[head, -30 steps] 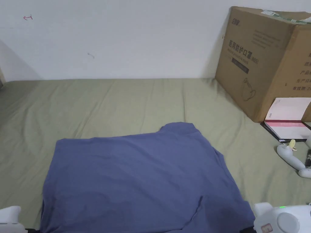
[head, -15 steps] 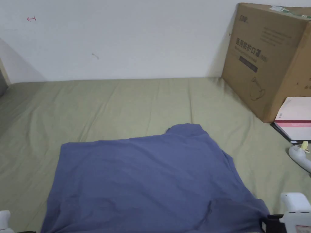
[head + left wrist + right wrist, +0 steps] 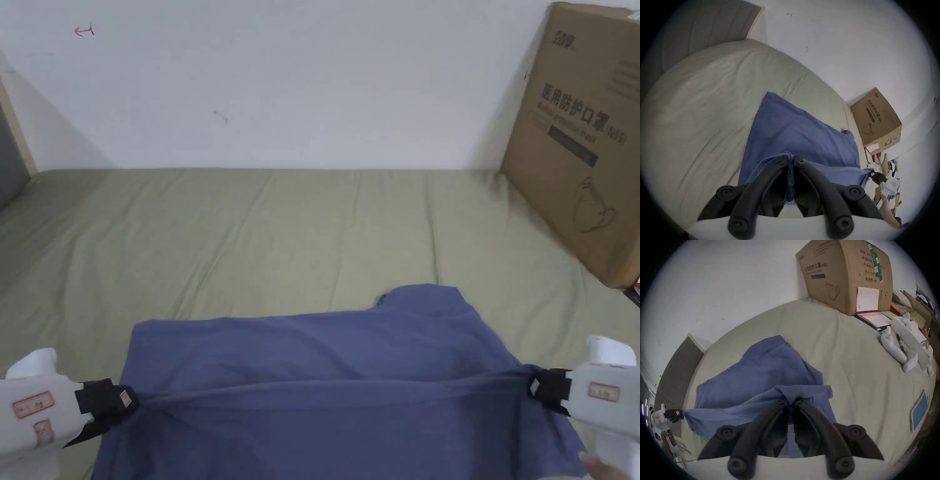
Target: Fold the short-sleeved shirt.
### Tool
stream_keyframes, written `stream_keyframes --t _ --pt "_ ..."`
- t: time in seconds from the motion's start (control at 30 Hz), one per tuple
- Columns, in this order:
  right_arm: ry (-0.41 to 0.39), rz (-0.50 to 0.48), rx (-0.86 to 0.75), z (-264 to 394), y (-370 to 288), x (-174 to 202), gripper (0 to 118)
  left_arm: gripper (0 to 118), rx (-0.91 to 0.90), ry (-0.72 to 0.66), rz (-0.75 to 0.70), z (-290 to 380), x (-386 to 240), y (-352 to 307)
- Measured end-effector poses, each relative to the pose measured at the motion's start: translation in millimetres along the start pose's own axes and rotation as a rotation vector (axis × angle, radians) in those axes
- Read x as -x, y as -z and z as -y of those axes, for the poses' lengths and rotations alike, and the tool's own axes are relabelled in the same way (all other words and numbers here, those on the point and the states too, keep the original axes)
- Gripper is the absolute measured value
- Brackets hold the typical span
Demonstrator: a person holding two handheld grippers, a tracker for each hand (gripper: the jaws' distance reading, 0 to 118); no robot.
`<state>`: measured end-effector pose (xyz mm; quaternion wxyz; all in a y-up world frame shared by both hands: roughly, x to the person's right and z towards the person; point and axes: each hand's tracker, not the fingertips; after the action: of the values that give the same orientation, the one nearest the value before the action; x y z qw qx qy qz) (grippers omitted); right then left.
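A blue short-sleeved shirt lies on the green bed sheet, its near edge lifted and stretched taut between both grippers. My left gripper is shut on the shirt's near left corner. My right gripper is shut on the near right corner. In the left gripper view the jaws pinch a fold of blue cloth, and the right gripper shows farther off. In the right gripper view the jaws clamp the cloth, with the left gripper at the far corner.
A large cardboard box stands at the back right against the white wall. Beside it lie an open booklet, a white toy and a tablet. Open sheet stretches behind and left of the shirt.
Both grippers have come up from the bottom edge with the shirt's near corners, pulling that edge taut above the bed. The head camera has swung left.
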<state>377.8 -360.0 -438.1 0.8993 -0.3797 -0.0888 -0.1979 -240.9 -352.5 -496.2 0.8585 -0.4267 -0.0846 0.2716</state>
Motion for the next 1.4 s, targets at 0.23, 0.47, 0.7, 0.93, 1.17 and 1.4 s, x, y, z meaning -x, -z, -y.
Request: stream_keyframes --t 0.23,0.47,0.7,0.93,1.17,1.4 --pt "-0.080 0.122 0.067 -0.3 48.2 10.7 97 94 0.029 0.020 -0.113 -0.1 11.9 33.1" --pt "-0.145 0.045 -0.129 11.1 -37.5 32.3 97 99 -0.207 0.282 0.023 14.7 -30.2 -38.3" --pt "-0.293 -0.124 -0.348 49.7 -149.4 81.3 91 94 -0.289 0.466 -0.002 61.3 -82.6 -116.4" --pt "-0.158 -0.201 -0.313 87.2 -172.1 83.0 0 0 -0.274 0.436 -0.003 104.3 -75.9 -132.5" --pt "-0.128 -0.185 -0.260 92.2 -173.1 72.9 0 0 -0.177 0.372 -0.059 74.8 -67.2 -133.9" --pt "-0.131 -0.241 -0.239 83.1 -162.1 66.8 0 7 0.199 0.294 -0.195 17.8 -15.6 -27.7"
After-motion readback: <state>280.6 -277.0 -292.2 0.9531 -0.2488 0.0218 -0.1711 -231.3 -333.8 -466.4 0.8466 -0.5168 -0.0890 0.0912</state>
